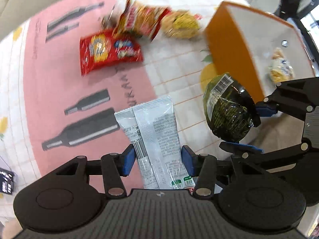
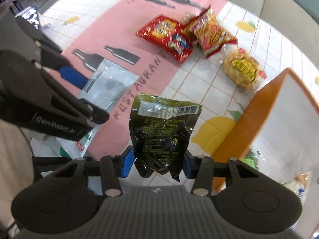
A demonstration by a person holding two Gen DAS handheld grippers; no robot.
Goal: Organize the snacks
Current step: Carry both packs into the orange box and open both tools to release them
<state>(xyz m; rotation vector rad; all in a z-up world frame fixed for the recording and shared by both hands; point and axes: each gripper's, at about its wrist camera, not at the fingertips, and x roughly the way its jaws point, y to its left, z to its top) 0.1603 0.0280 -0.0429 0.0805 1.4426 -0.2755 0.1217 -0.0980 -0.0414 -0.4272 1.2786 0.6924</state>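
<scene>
Two hand-held grippers, each clamping a packet (image 1: 155, 137).

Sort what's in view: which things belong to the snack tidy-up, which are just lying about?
Part of the job:
- white packet, in the left gripper
- dark green packet, in the right gripper
- red bag
- orange-red bag
- yellow bag
- orange box, a snack already inside

Just lying about:
- pink poster
- lemon tablecloth
- small black item at the left edge
</scene>
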